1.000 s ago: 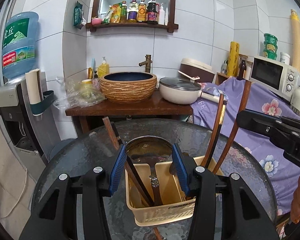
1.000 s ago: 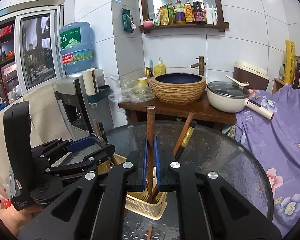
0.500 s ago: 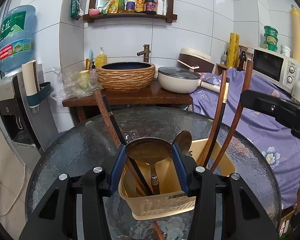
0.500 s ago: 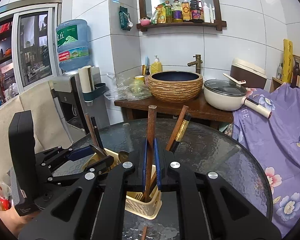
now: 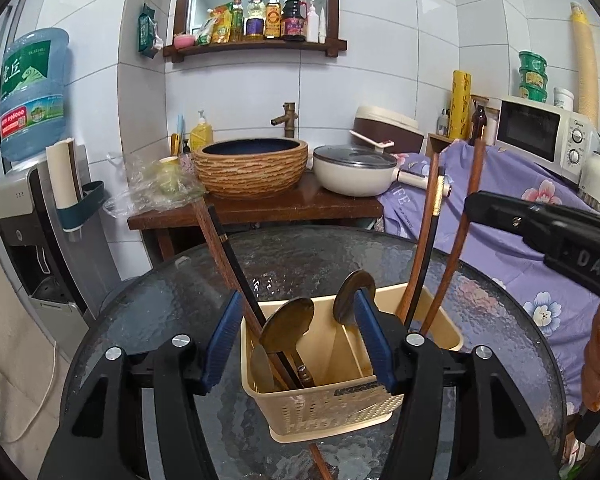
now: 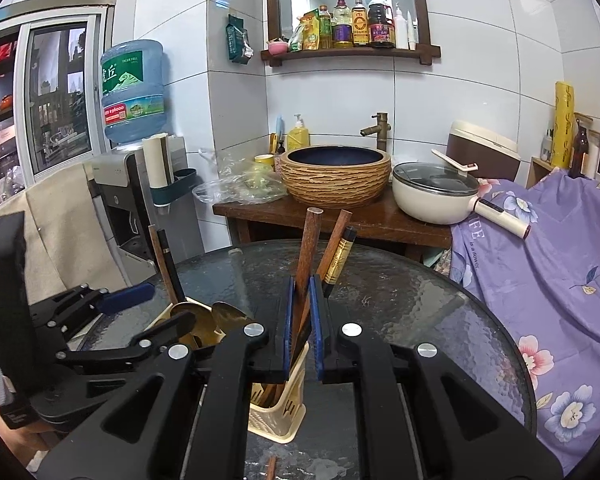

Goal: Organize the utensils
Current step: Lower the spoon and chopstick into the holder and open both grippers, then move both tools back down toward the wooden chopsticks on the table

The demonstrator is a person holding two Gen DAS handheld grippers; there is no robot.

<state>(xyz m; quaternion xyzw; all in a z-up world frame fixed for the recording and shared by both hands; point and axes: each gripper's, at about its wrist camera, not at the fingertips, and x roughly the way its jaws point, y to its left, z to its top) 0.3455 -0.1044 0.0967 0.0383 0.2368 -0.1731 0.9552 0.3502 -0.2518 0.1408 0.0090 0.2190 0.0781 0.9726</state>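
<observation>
Chopstick [image 6: 305, 264] pinched between right jaws, over basket [image 6: 276, 408]

A cream plastic utensil basket [image 5: 332, 396] is seen standing on a round dark glass table [image 5: 172, 300]. The left gripper [image 5: 296, 344] is held over the basket with its blue-padded jaws opening; two brass-coloured spoons [image 5: 286, 326] are framed between the pads without being pressed. Wooden chopsticks [image 5: 452, 248] are propped in the basket's right compartment, others [image 5: 220, 256] in the left. The right gripper [image 5: 548, 236] is visible at the right edge.
</observation>
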